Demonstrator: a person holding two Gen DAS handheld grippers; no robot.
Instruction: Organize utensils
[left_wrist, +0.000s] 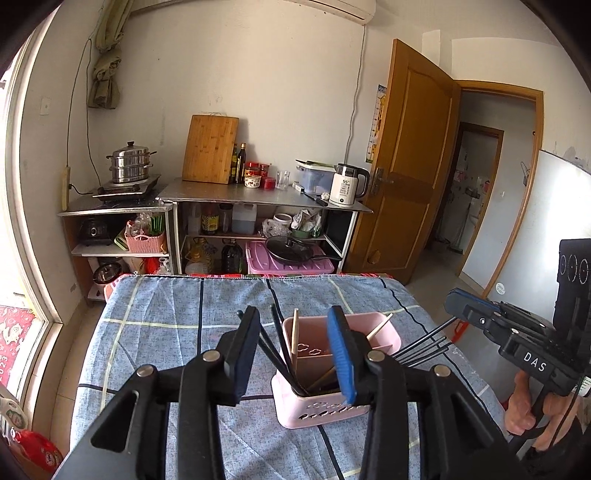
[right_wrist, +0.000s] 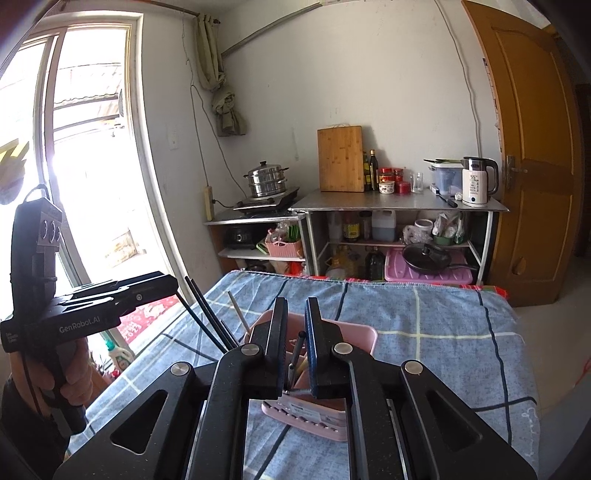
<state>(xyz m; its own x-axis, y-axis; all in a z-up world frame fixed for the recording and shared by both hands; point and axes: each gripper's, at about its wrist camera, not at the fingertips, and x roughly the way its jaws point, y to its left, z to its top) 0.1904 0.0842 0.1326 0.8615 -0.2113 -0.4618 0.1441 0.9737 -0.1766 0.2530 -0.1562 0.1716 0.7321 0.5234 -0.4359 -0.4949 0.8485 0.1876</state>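
Observation:
A pink utensil holder stands on the blue checked tablecloth; it also shows in the right wrist view. Several black chopsticks and a pale wooden chopstick lean in it. My left gripper is open, its fingers on either side of the holder's left part. My right gripper is nearly closed over the holder with a dark utensil handle between its fingers; contact is unclear. In the left wrist view, black chopsticks fan out towards the right gripper.
Beyond the table's far edge stands a steel shelf unit with a cutting board, bottles, kettle and steamer pot. A wooden door is open at the right. A window is at the left.

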